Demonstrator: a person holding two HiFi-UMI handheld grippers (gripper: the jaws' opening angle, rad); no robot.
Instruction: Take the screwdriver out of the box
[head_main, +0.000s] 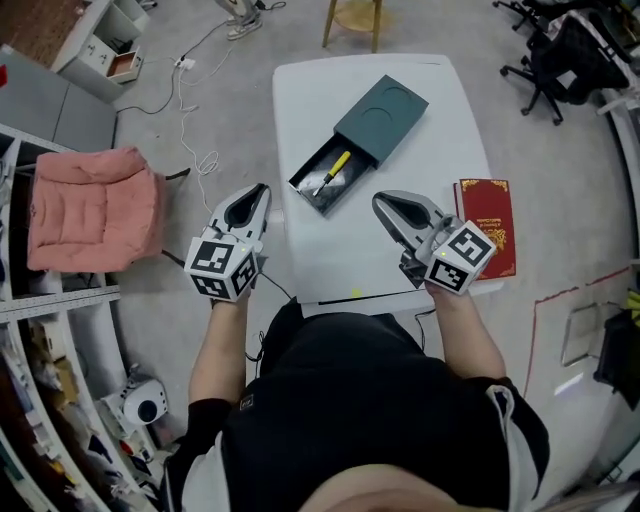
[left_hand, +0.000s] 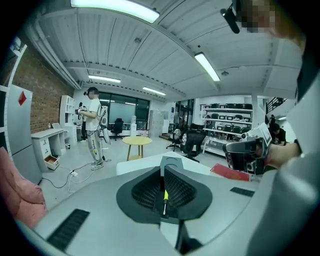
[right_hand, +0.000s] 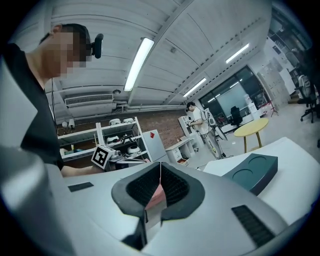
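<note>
Yellow-handled and slim, the steel-shafted screwdriver (head_main: 333, 172) is found lying in the pulled-out black tray (head_main: 298, 186) of the dark green cardboard box (head_main: 385, 118) on the white rectangular table (head_main: 340, 262). The grey left gripper (head_main: 260, 192) and the grey right gripper (head_main: 382, 203) are held near the table's near edge, well apart from the box. Each has its jaws pressed together with nothing between them. The approach step is judged to be in hand. Next, one gripper's jaws must be parted, brought over the tray, set across the handle and closed before the tool is lifted clear.
</note>
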